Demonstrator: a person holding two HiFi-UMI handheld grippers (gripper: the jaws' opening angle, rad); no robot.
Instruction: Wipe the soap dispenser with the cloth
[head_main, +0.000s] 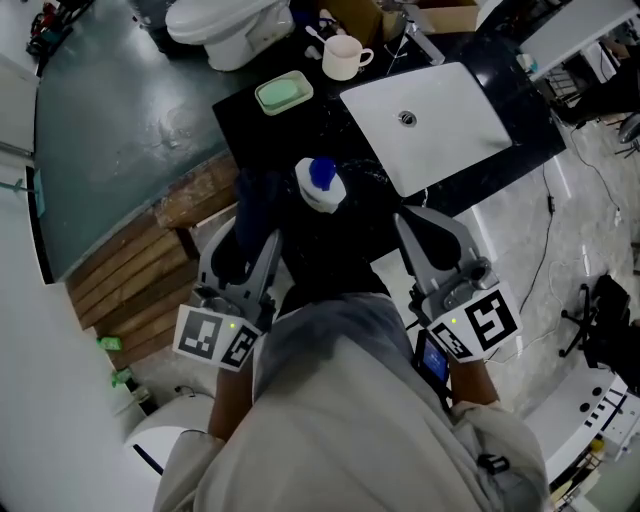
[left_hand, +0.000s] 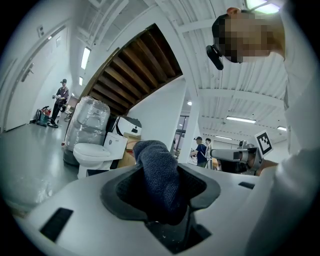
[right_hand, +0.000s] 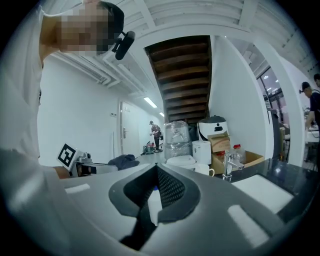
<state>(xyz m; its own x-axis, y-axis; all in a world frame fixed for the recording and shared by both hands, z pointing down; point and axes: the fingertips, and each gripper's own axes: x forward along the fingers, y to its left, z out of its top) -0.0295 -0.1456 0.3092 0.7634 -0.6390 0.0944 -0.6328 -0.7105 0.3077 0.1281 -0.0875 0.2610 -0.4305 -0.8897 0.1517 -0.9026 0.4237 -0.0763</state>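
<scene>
The soap dispenser (head_main: 320, 185), white with a blue top, stands on the black counter (head_main: 250, 120) between my two grippers. My left gripper (head_main: 252, 240) is to its left, shut on a dark blue cloth (head_main: 258, 205). In the left gripper view the cloth (left_hand: 157, 180) bulges up out of the closed jaws (left_hand: 160, 200). My right gripper (head_main: 405, 218) is to the dispenser's right, shut and apart from it. In the right gripper view, a thin white and blue sliver, probably the dispenser (right_hand: 153, 205), shows past the closed jaws (right_hand: 152, 195).
A white sink basin (head_main: 440, 110) with a faucet (head_main: 415, 40) lies at the back right of the counter. A cup (head_main: 343, 57) and a green soap dish (head_main: 283, 93) stand behind the dispenser. A toilet (head_main: 225, 30) and wooden slats (head_main: 130, 290) are to the left.
</scene>
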